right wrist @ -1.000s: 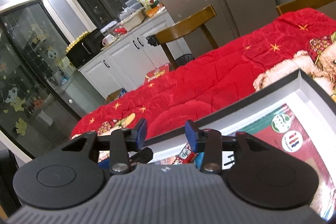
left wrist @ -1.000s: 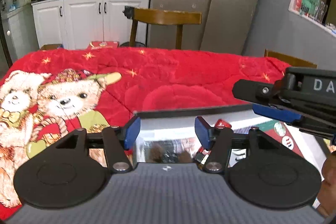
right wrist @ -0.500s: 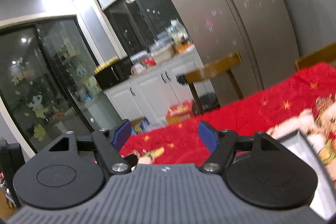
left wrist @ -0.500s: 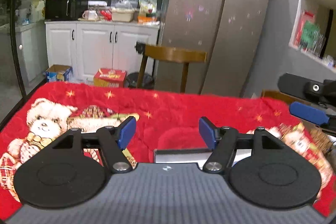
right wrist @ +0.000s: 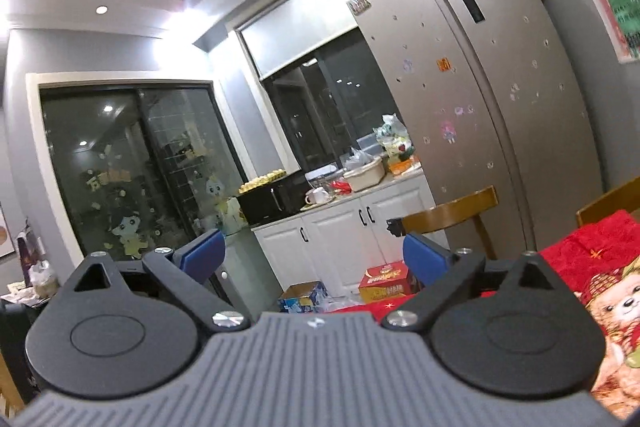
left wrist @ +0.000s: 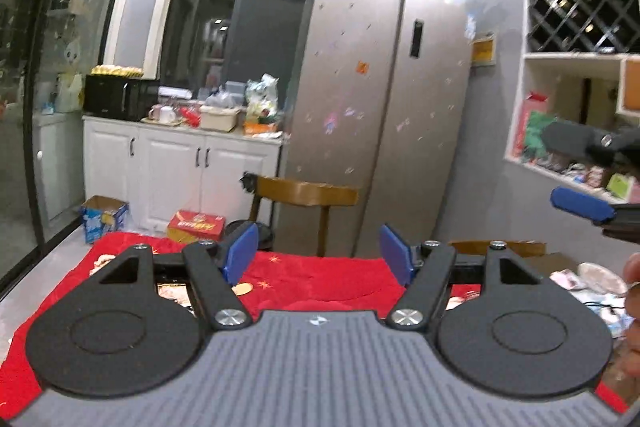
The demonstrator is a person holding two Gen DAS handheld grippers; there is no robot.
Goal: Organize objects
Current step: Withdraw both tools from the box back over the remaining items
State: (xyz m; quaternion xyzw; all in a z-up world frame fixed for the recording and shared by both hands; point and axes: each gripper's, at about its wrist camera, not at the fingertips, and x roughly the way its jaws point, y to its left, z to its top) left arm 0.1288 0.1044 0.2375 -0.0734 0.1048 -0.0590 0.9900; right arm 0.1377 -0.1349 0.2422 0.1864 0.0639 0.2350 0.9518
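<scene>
Both grippers are raised above the table with the red teddy-bear blanket (left wrist: 320, 283) and point level into the kitchen. My left gripper (left wrist: 318, 253) is open, with only air between its blue pads (left wrist: 240, 251). My right gripper (right wrist: 314, 257) has its jaws opening wide and nothing lies between them. In the left wrist view the right gripper (left wrist: 576, 173) shows at the right edge, its fingers spread apart, with part of a hand (left wrist: 632, 307) below it. The blanket's bear print (right wrist: 616, 307) shows at the right of the right wrist view. No task object shows between or near the pads.
A wooden chair (left wrist: 306, 193) stands beyond the table's far edge, before a steel fridge (left wrist: 380, 127). White cabinets (left wrist: 180, 171) with a cluttered counter sit left. Cardboard boxes (left wrist: 196, 225) lie on the floor. A wall shelf (left wrist: 580, 87) is right, and loose items (left wrist: 592, 279) lie on the table's right.
Both grippers rose and tipped up from the white-lined box on the blanket, which dropped out of both views. Both grippers' jaws spread, the right much wider.
</scene>
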